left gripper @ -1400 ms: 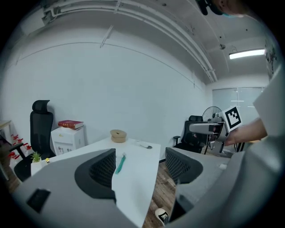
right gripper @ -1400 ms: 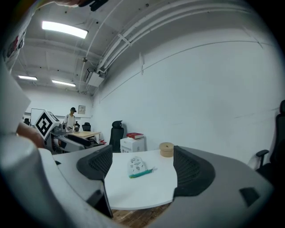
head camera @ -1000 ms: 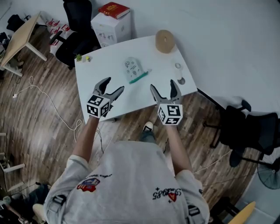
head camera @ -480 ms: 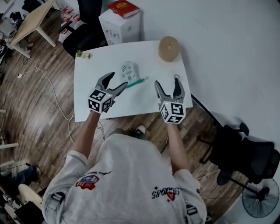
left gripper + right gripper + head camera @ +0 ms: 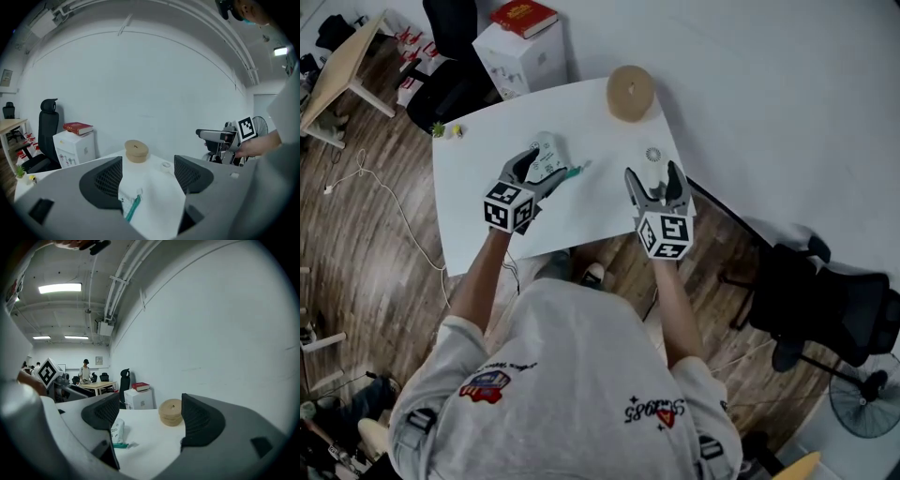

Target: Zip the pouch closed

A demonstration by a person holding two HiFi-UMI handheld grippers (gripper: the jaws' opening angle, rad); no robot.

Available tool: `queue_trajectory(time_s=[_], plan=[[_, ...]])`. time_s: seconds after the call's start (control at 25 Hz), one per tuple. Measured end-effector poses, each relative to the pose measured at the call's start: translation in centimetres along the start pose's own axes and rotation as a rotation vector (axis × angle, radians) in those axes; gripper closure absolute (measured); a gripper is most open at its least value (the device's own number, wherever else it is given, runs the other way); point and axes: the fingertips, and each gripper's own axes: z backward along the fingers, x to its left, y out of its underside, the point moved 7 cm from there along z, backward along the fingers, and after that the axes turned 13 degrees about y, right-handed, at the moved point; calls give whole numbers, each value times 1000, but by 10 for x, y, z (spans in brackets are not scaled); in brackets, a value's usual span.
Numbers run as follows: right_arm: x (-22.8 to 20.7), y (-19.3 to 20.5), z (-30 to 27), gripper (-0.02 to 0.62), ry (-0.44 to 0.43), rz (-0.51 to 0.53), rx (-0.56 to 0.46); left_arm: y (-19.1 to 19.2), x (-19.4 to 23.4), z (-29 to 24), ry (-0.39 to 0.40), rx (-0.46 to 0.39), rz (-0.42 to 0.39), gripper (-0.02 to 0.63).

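Your L gripper (image 5: pixel 538 174) has come fwd since 0.5 s ago. Its jaws are spread wide w/ nothing gripped, and now sit over the near end of the pouch (image 5: pixel 547 150); before, they stopped just short of it. Can't tell if they touch it. The pouch lies flat on the white table (image 5: pixel 464 197), left of centre, w/ its teal zip edge (image 5: pixel 573 172) poking out to the right of the jaws. In the left gripper view the pouch (image 5: pixel 123 199) shows low between the jaws, nearer the left one. Your R gripper (image 5: pixel 653 183) has also pushed further in over the table's right side. Its jaws are apart & empty, just short of the small ring-shaped item (image 5: pixel 653 154). The cork disc (image 5: pixel 629 92) sits at the far edge, well apart from both grippers.
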Motion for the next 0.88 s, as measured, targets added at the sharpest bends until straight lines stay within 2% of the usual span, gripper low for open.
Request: queue_trajectory(time_s=[0.28, 0.6, 0.88], plan=[[-20, 11, -5, 193, 72, -32, 33, 10, 22, -50, 55, 111, 32, 265], [-34, 32, -1, 195, 163, -53, 82, 45, 44, -108, 144, 252, 64, 265], [-41, 45, 12, 196, 254, -64, 115, 82, 62, -150, 205, 361, 151, 267]])
